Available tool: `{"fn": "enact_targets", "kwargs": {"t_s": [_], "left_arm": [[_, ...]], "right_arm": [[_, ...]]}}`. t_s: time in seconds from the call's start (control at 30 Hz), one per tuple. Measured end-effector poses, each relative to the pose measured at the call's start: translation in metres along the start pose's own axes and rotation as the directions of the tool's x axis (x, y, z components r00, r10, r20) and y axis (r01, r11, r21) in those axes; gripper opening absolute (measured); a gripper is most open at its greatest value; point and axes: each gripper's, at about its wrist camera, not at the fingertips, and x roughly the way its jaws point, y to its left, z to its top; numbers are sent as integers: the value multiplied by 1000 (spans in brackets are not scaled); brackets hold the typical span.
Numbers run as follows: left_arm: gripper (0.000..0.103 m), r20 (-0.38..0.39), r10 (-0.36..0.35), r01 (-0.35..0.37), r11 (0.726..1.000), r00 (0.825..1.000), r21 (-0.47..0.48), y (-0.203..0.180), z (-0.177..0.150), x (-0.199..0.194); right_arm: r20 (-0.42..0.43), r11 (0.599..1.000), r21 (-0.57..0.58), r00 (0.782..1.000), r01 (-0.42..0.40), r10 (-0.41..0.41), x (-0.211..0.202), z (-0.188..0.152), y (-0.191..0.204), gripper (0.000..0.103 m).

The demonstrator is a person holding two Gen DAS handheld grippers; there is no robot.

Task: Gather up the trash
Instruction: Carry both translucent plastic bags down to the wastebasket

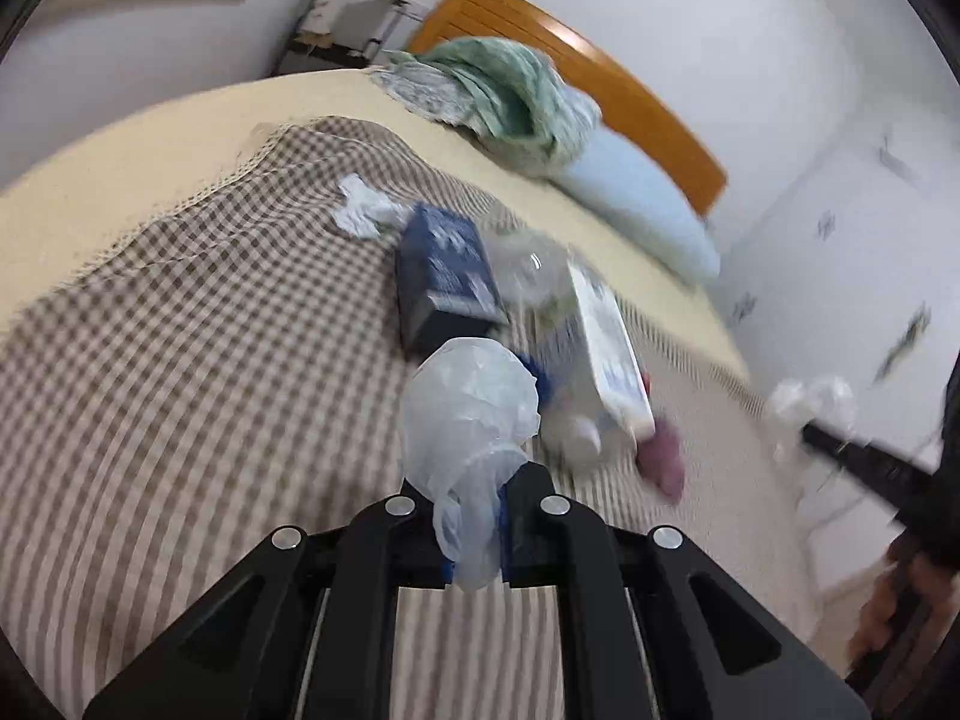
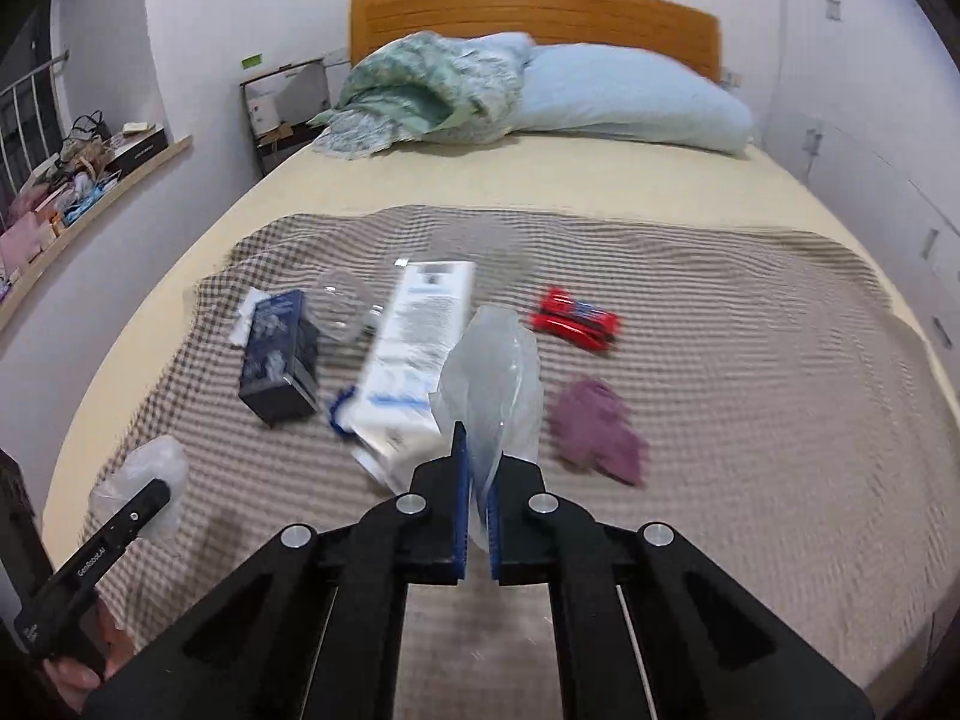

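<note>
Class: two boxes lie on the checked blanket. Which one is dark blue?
The smaller dark blue box, left of the long white box in the right wrist view. The white box is longer and printed with text; a clear plastic container lies between them.

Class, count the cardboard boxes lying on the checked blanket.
2: a dark blue box at the left, a long white box just right of it. Others may be hidden.

Blue pillow (image 2: pixel 630 99) and crumpled green blanket (image 2: pixel 420 96) against a wooden headboard (image 2: pixel 534 6), above a checked cloth (image 2: pixel 750 324).
</note>
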Motion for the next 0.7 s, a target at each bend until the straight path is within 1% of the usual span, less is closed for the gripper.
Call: {"fn": "enact_targets", "kwargs": {"t_s": [0.07, 0.13, 0.2, 0.27, 0.33, 0.37, 0.43, 0.5, 0.53, 0.57, 0.6, 0.63, 0.7], "left_arm": [[7, -30, -25, 26, 999, 999, 43, -23, -17, -14], [7, -69, -56, 63, 993, 996, 102, -51, -37, -27], [7, -101, -70, 88, 978, 992, 188, -86, -59, -41], [7, -133, -96, 128, 958, 986, 257, -116, -82, -52], [7, -185, -131, 184, 935, 974, 305, -143, -110, -59], [7, -235, -151, 223, 921, 960, 321, -158, -128, -60], [7, -312, -158, 268, 896, 937, 353, -180, -155, -58], [7, -370, -131, 294, 854, 920, 430, -206, -190, -57], [7, -397, -118, 310, 830, 910, 464, -217, -209, -56], [7, -425, -113, 329, 813, 898, 480, -225, -224, -55], [7, -466, -109, 358, 796, 878, 488, -234, -241, -53], [7, -500, -104, 380, 785, 860, 489, -239, -255, -50], [7, -566, -76, 417, 757, 821, 503, -250, -291, -41]], "right_arm": [[11, 999, 47, 1000, 14, -14, -30, -23, -30, 5], [14, 997, 69, 999, 32, -33, -55, -46, -53, 5], [17, 994, 88, 998, 63, -65, -79, -71, -77, 5], [16, 986, 142, 996, 84, -87, -104, -104, -108, 5], [14, 973, 213, 995, 95, -100, -124, -143, -141, 5], [6, 965, 243, 995, 100, -104, -130, -159, -152, 5], [-26, 936, 329, 992, 127, -125, -142, -208, -183, 5], [-61, 908, 390, 988, 153, -141, -149, -244, -202, 5], [-89, 887, 426, 984, 179, -156, -152, -274, -214, 5], [-109, 873, 446, 980, 196, -164, -154, -293, -220, 5], [-136, 858, 466, 976, 214, -169, -155, -317, -225, 5], [-154, 850, 477, 973, 224, -170, -155, -333, -230, 5], [-216, 827, 503, 963, 253, -163, -149, -380, -230, 5]]}}
